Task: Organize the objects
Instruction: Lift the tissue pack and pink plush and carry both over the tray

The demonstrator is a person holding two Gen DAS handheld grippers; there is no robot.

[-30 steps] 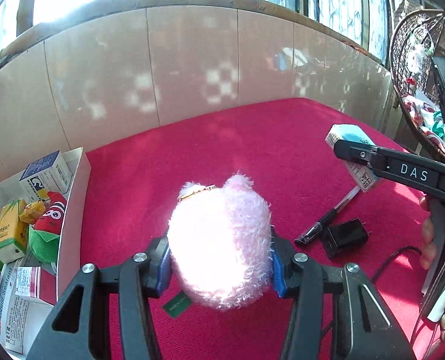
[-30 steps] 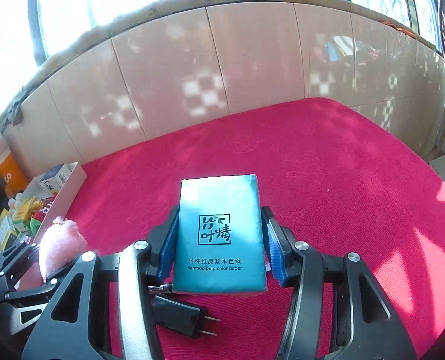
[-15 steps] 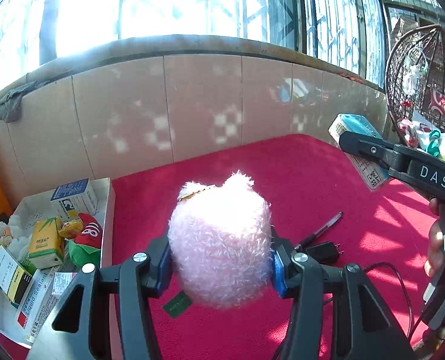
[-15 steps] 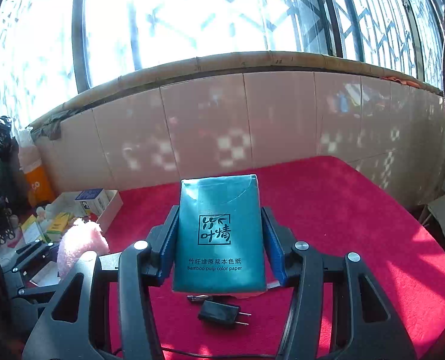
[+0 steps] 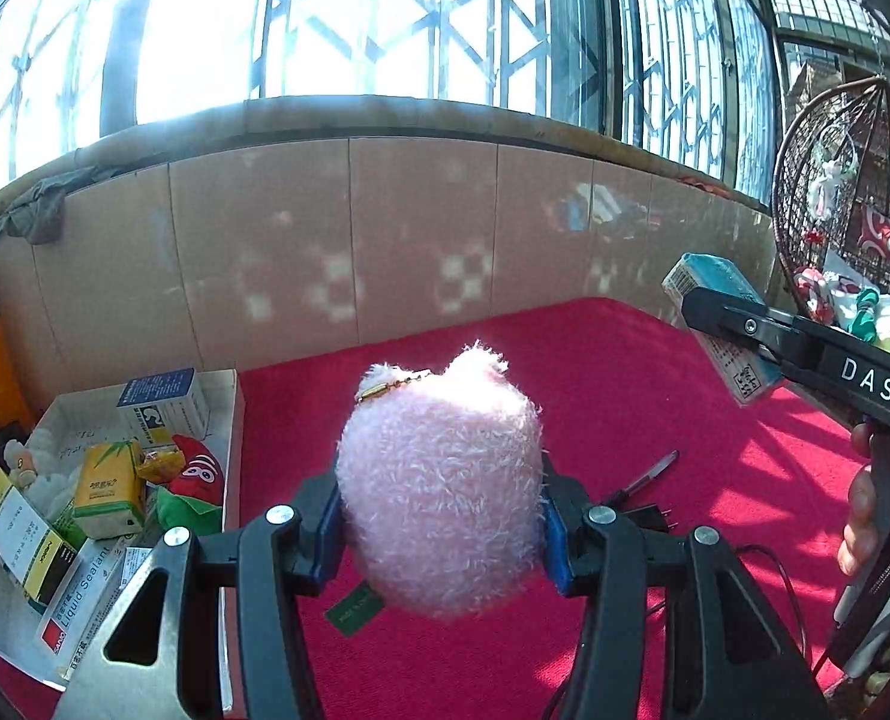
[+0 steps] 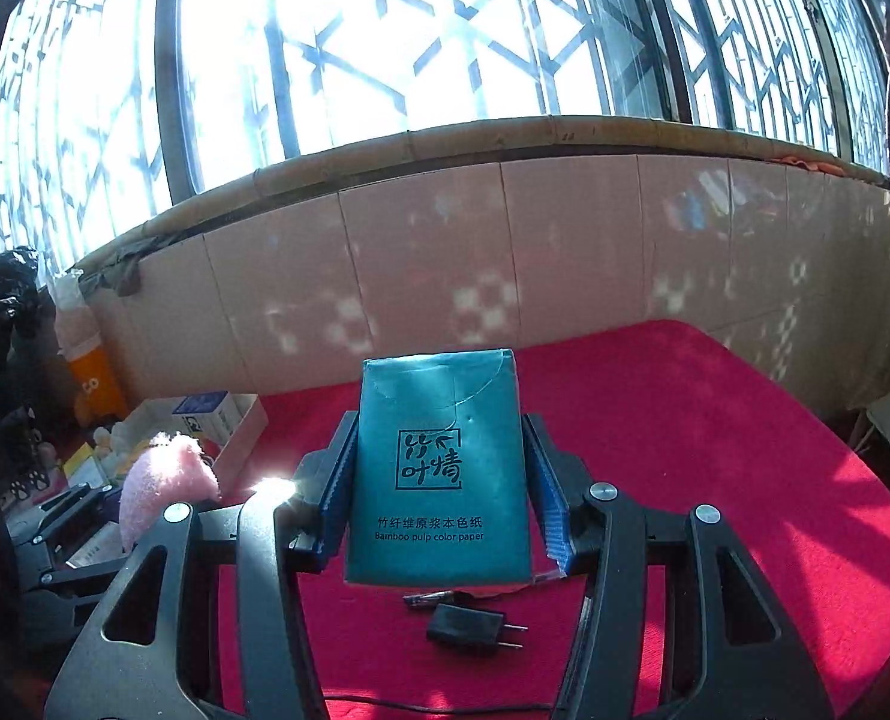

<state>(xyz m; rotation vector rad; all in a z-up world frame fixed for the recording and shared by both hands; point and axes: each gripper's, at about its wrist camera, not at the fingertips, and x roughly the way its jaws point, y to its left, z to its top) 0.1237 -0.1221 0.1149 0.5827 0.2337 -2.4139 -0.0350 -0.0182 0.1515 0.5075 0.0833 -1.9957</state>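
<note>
Both grippers were aloft above the red surface [image 6: 715, 450], the left gripper [image 5: 442, 516] clamped on a pink plush toy [image 5: 439, 498], the right gripper [image 6: 439, 498] on a tissue pack [image 6: 439, 474]; the squashy toy could slip before reaching the white box [image 5: 232, 420].

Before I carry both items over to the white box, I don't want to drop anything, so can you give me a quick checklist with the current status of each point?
1. Left claw shut on the pink plush toy, pads on both sides: ok.
2. Right claw shut on the teal tissue pack, upright between the pads: ok.
3. Both items lifted off the red cloth: ok.
4. Free space in the white box for two more items; it already holds cartons and toys: cannot tell.
5. Black charger and pen remain on the cloth, to be collected: not ok.
</note>
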